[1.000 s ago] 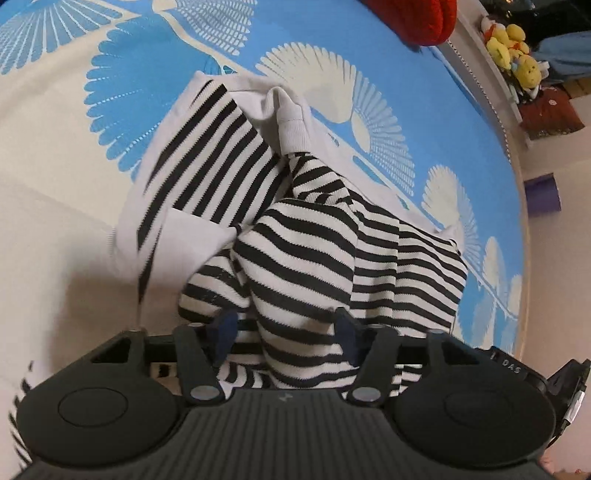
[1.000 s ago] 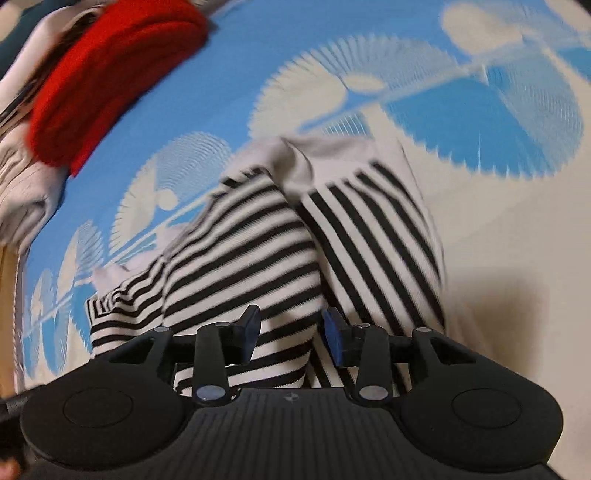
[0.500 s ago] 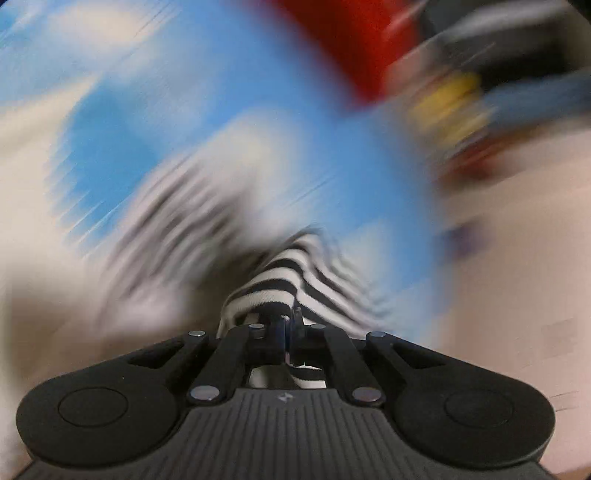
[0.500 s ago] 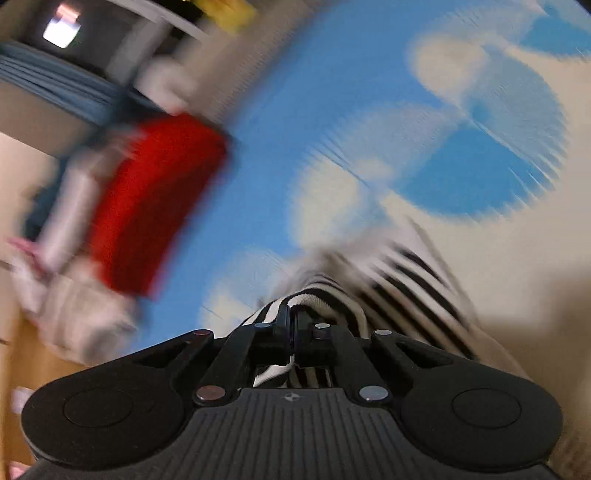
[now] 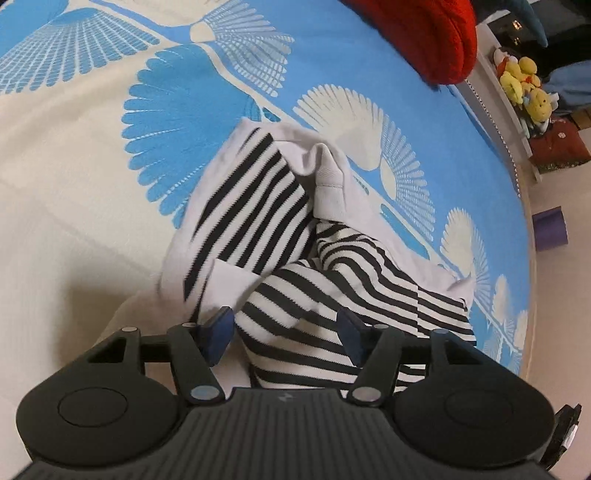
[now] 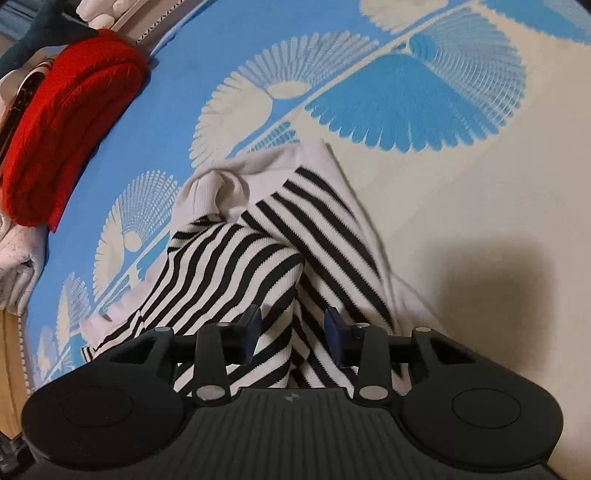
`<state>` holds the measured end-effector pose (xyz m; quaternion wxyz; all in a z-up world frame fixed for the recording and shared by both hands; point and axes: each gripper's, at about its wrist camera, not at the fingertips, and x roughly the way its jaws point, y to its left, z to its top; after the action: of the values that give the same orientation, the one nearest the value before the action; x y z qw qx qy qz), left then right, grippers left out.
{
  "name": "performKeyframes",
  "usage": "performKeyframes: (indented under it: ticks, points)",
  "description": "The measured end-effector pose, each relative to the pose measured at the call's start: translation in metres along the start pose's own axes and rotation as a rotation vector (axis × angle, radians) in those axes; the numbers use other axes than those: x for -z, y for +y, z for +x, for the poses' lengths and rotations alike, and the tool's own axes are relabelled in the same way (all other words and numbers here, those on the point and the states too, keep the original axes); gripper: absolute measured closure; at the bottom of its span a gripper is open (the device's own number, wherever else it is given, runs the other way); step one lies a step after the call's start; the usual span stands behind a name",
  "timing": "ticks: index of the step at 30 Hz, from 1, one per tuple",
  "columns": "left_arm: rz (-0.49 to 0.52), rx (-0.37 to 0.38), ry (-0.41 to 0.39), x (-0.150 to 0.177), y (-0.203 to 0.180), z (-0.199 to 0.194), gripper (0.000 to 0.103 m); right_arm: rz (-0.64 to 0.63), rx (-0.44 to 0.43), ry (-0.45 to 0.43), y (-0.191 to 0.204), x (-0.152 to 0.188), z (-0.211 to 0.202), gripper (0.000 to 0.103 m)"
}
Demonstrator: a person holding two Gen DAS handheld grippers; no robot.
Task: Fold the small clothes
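Observation:
A small black-and-white striped garment with pale grey edges (image 5: 258, 206) lies crumpled on the blue and cream patterned bedspread (image 5: 92, 155). It also shows in the right wrist view (image 6: 258, 258). My left gripper (image 5: 284, 332) is open, its blue pads on either side of a raised striped fold at the garment's near end. My right gripper (image 6: 291, 332) is open too, straddling another striped fold near the garment's near edge. Neither gripper holds the cloth.
A folded red knit (image 5: 424, 33) lies at the far edge of the bed, also seen in the right wrist view (image 6: 62, 122). A white fluffy cloth (image 6: 14, 258) lies beside it. Yellow plush toys (image 5: 524, 85) and a purple box (image 5: 550, 229) are beyond the bed edge.
Half a second ago both grippers were shut on striped cloth and moving fast. Now both are open, the cloth is let go and lies on the bed.

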<state>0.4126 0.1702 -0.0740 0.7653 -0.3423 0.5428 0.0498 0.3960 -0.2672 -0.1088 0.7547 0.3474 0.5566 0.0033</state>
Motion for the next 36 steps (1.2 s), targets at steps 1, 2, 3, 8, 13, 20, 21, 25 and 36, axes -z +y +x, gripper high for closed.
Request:
performKeyframes:
  ticks: [1,2,3,8,13,20,21,25,36]
  points:
    - [0.009,-0.007,-0.007,-0.005,-0.003,0.002,0.044,0.004,-0.005,0.001,-0.002,0.0,0.004,0.063]
    - [0.016,-0.01,-0.014,-0.007,-0.005,0.003,0.059,-0.001,-0.009,-0.003,-0.005,0.0,0.006,0.065]
    - [0.02,-0.007,-0.022,-0.007,-0.005,0.005,0.08,-0.019,-0.02,-0.011,-0.003,-0.001,0.007,0.077]
    - [0.073,-0.005,-0.176,-0.013,-0.014,-0.021,0.102,-0.002,-0.182,-0.052,0.005,0.002,-0.013,0.1]
    - [0.039,-0.027,-0.207,-0.021,-0.006,-0.031,0.102,0.001,-0.272,-0.08,0.014,0.003,-0.035,0.1]
    - [0.067,-0.109,-0.08,-0.018,-0.008,-0.012,0.071,0.035,0.048,0.045,-0.006,0.006,0.0,0.093]
    - [0.078,-0.098,-0.11,-0.019,-0.011,-0.017,0.062,0.014,0.017,0.007,-0.001,0.002,-0.006,0.088]
    - [0.037,-0.08,-0.087,-0.018,-0.009,-0.014,0.051,-0.082,-0.048,-0.068,0.015,-0.001,-0.014,0.066]
    - [-0.073,0.044,0.06,-0.001,0.002,0.012,0.053,0.016,-0.047,-0.051,0.019,0.014,-0.015,0.066]
